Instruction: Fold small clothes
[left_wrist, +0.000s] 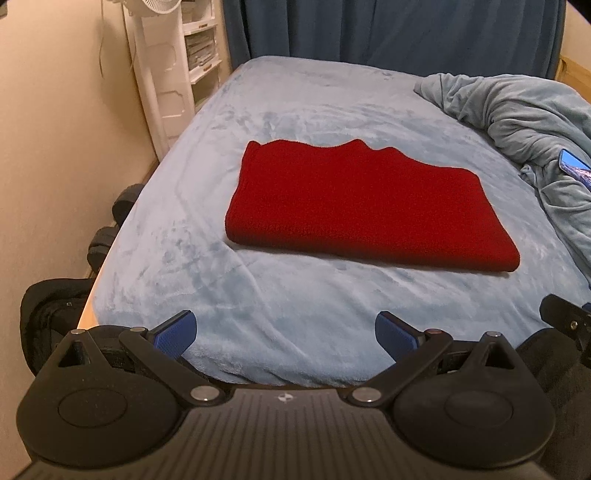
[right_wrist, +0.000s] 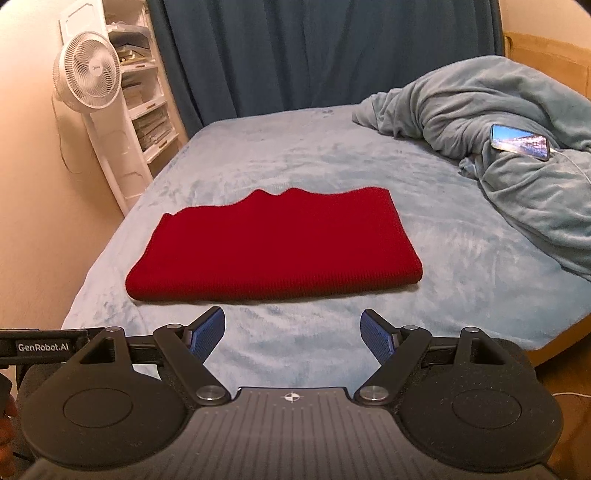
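A red knitted garment (left_wrist: 365, 210) (right_wrist: 277, 247) lies folded into a flat rectangle on the light blue bed cover (left_wrist: 258, 306) (right_wrist: 295, 350). Its far edge is wavy. My left gripper (left_wrist: 285, 330) hovers over the near part of the bed, short of the garment's front edge, open with nothing between its blue pads (left_wrist: 177, 334). My right gripper (right_wrist: 292, 332) is also open and empty, just in front of the garment's near fold. Part of the right gripper (left_wrist: 565, 317) shows at the right edge of the left wrist view.
A crumpled blue blanket (right_wrist: 509, 140) (left_wrist: 524, 118) is heaped at the bed's far right, with a lit phone (right_wrist: 519, 142) (left_wrist: 576, 166) on it. A white fan (right_wrist: 88, 74) and shelves (right_wrist: 144, 92) stand left of the bed by the wall. Dumbbells (left_wrist: 110, 229) lie on the floor.
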